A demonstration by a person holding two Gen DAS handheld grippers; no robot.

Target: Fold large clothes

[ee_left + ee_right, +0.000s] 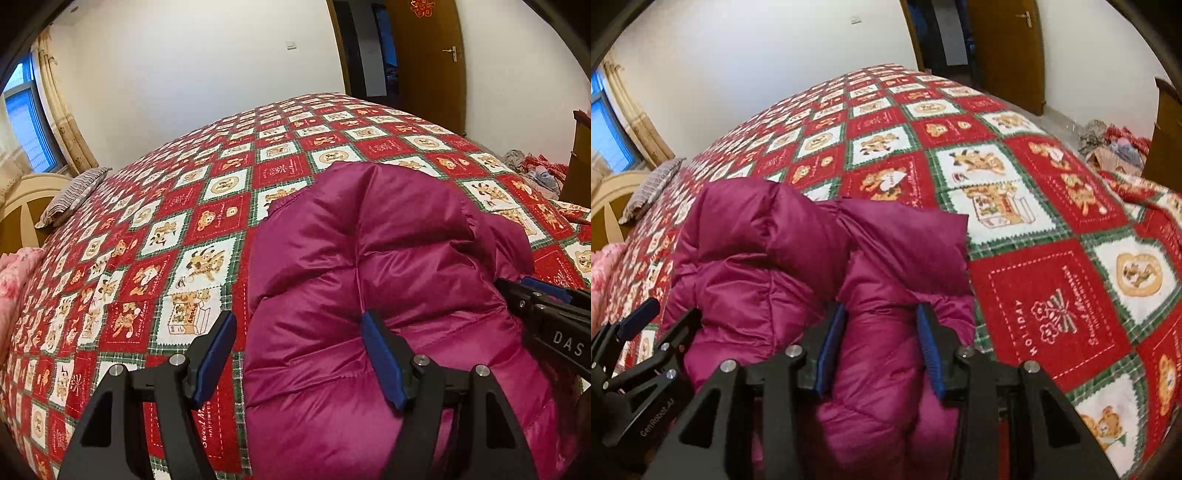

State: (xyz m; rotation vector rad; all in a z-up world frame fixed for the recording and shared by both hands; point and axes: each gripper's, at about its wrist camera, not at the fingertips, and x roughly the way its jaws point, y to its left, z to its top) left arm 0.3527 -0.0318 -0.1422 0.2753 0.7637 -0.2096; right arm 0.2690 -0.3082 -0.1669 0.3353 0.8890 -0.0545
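On the teddy-print bedspread point(207, 206) lies the magenta down jacket point(369, 258), already bundled but loose. Left gripper point(299, 362) gapes empty over its edge; right gripper point(882, 350) straddles a puffy fold, grip uncertain.

Magenta quilted puffer jacket point(388, 266), shiny fabric, lies bunched and partly folded on the red patchwork bedspread point(207, 206), puffy sections doubled over each other, a rounded fold at its far end, near the bed's near edge.

The bedspread point(1052, 295) reads "HOLIDAY"; the left hand-held gripper point(655, 325) reads "GenRobot.AI".
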